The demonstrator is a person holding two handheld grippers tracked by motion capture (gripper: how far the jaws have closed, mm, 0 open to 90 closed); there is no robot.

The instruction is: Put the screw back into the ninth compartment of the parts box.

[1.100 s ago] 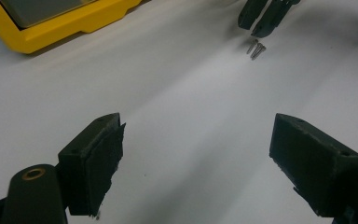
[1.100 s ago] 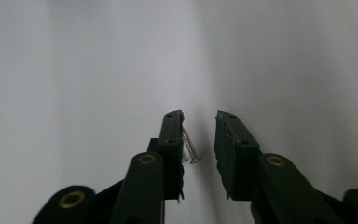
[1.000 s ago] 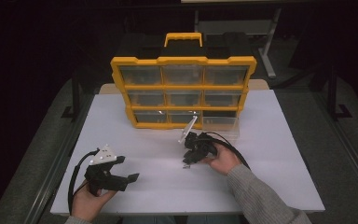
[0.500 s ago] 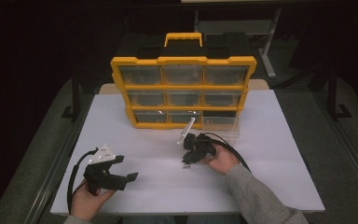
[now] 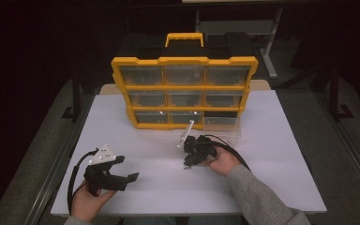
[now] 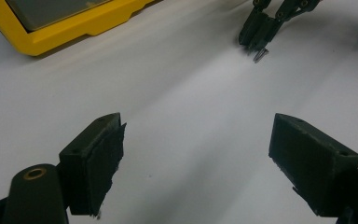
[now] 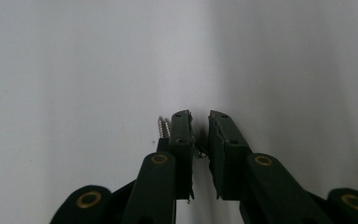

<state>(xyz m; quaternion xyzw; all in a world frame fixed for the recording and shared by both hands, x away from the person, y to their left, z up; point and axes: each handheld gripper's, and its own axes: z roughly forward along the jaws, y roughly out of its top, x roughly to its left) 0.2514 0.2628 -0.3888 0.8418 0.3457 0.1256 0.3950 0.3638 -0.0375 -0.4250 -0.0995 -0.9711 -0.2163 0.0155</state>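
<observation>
Spanning a dark room, white table (image 5: 272, 140), yellow organizer (image 5: 184, 91), screws (image 7: 163, 127)

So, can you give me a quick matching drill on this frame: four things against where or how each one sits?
Things:
1. storage box
2. clear drawer
3. left gripper
4. screws

States:
A. jaws wide apart above bare table
B. on the table beside one jaw tip of the right gripper
C. yellow frame, standing at the table's far side
D. pulled out, on the table by the box's lower right corner

Pairs: 1-C, 2-D, 3-A, 4-B

Note: the right gripper's jaws have just been closing to a narrow gap. The screws lie outside it.
</observation>
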